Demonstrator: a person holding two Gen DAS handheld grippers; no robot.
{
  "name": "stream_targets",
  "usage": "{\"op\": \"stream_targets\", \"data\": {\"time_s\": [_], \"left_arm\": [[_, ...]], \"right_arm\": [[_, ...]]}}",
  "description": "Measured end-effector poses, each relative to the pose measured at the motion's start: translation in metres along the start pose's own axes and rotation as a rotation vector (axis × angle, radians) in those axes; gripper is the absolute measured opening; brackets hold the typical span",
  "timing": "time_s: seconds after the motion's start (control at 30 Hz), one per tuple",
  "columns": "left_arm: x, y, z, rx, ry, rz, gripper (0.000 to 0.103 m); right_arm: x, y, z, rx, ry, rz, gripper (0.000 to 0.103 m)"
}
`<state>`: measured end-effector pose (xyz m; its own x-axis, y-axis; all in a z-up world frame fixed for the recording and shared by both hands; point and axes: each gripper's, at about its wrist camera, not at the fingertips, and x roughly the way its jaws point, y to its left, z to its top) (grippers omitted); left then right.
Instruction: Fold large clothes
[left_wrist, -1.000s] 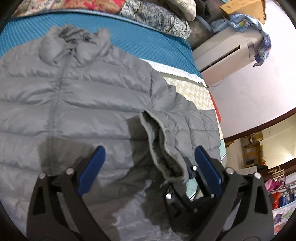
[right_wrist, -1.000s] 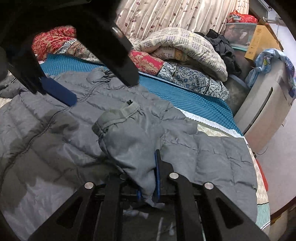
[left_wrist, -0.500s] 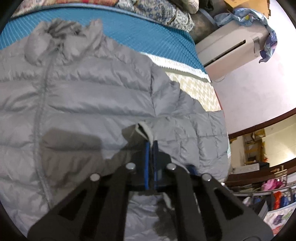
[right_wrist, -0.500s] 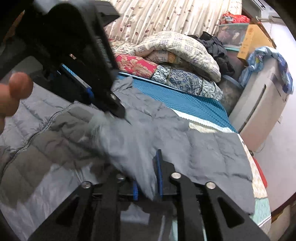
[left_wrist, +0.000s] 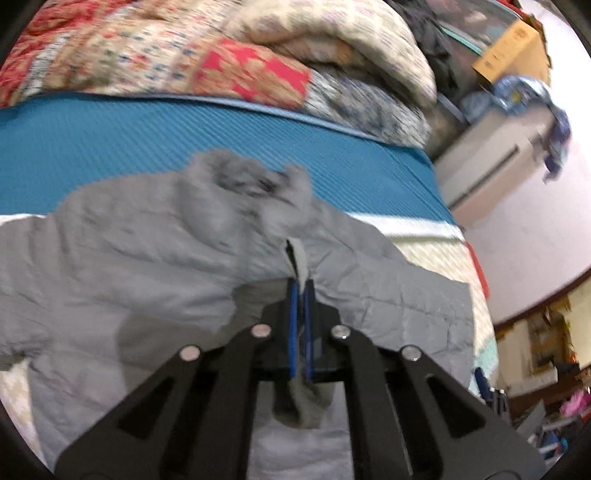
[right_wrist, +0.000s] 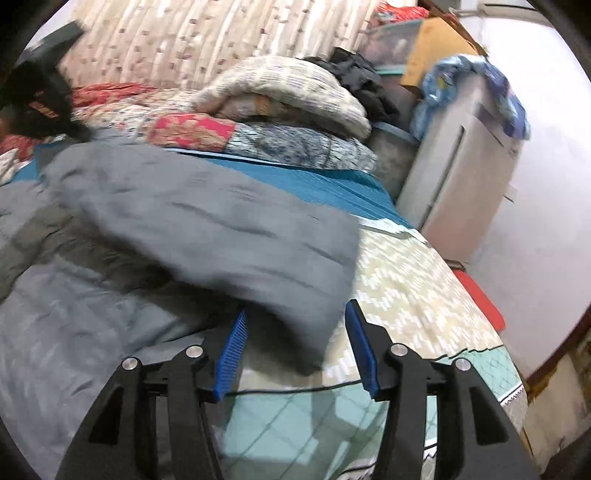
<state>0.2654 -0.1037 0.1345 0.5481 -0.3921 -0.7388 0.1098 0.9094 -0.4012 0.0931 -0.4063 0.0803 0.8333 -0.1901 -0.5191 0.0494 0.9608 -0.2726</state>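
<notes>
Pinching the grey quilted puffer jacket's cuff in my left gripper, I saw the sleeve trailing rightward between my right gripper's spread, empty fingers.

1. Plain grey quilted puffer jacket; darker slate grey in the right wrist view.
2. Teal-blue ribbed bed mat.
3. Red, cream and blue floral patchwork quilt.
4. Cream-and-beige zigzag-patterned bedsheet.
5. Black-framed left gripper and right gripper, both with blue pads.
</notes>
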Motion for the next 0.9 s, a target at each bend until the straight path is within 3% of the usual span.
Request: {"op": "stream_targets", "data": {"time_s": [0.17,0.53,0.9], "left_arm": [[-0.013,0.049,0.006,-0.080,-0.034,0.053,0.003],[-0.023,0.143,-0.006,-0.241,-0.040,0.152,0.003],[-0.019,0.191,-0.013,-0.334,-0.039,0.219,0.003]], "right_arm": [[0.008,-0.004,0.008,0.035,0.012,0.023,0.000],[0.026,0.025,0.021,-0.030,0.056,0.080,0.000],[0.037,0.028,0.016,-0.019,0.127,0.094,0.000]]}}
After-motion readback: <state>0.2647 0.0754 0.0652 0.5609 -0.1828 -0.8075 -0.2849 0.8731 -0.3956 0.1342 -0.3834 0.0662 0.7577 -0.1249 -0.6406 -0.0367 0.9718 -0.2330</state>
